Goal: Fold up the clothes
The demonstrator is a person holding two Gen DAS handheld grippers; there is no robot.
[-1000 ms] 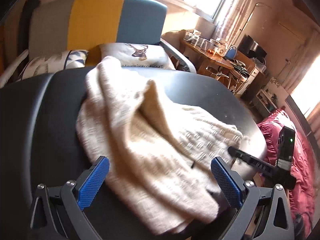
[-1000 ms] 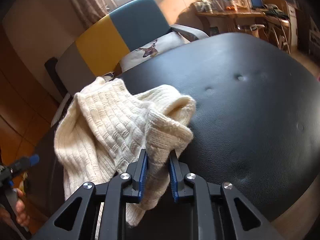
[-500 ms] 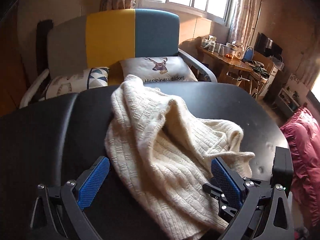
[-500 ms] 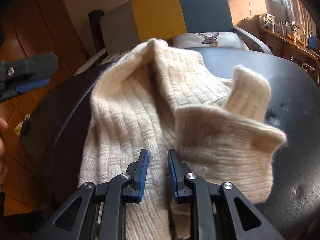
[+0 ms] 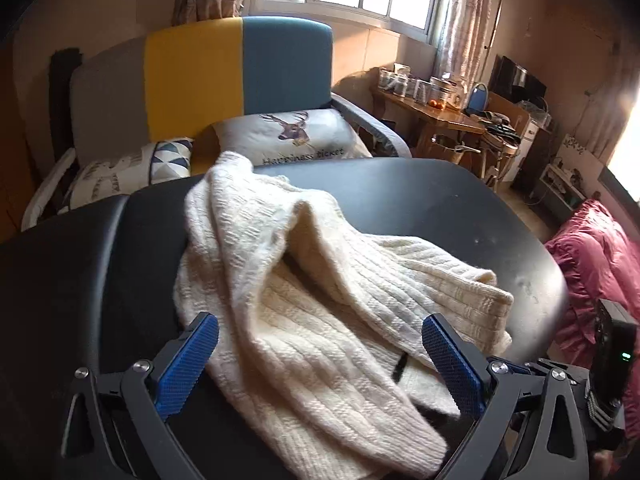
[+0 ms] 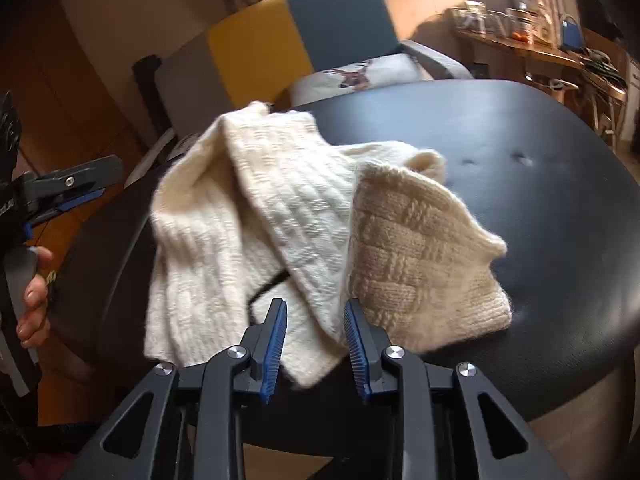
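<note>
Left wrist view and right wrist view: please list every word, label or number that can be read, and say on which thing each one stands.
"Happiness ticket": printed under the deer picture on the white cushion on the sofa; the first word is soft and partly a guess.
In the right wrist view the same cushion is too blurred to read.
Jars on the wooden desk: any labels are too small to read.
Cream sweater, black table: no text visible.

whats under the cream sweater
The cream sweater lies bunched on the black table; its own folded layers overlap. Anything beneath them is covered.
</note>
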